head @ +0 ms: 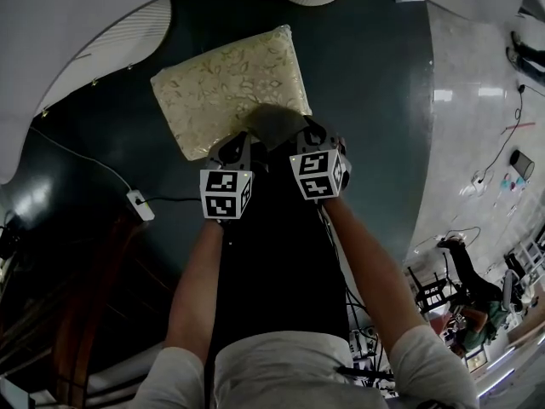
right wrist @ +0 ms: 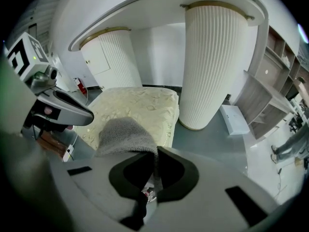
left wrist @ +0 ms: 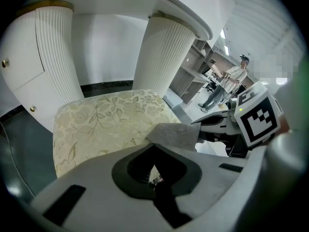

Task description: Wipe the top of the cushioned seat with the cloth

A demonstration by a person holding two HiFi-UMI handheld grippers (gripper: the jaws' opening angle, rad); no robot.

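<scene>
Right now the person is standing over the work with both forearms reaching forward and down. The left tool [left wrist: 154,170] is pressing its jaws together on nothing, riding just beside the right tool [right wrist: 153,170]. The right tool is clamping a bunched fold of the grey cloth [right wrist: 123,137], and most of the fabric is mushrooming out beyond its jaws. That cloth is hanging over the near corner of the cushioned seat [head: 226,88], a cream, leaf-patterned pad sitting low over the dark floor [head: 375,100]; whether it is pressing on the fabric yet, I cannot tell. Off to the left, a power strip [head: 140,204] is lying on the floor with its cable trailing away. Behind the seat, a white fluted column [right wrist: 212,62] is rising to a curved counter.

The pinch seems to be catching only a small fold, so a hard drag across the upholstery could tug the cloth free. Starting this close to the corner, a stroke could also slide off the edge, and the two tools could knock together.
</scene>
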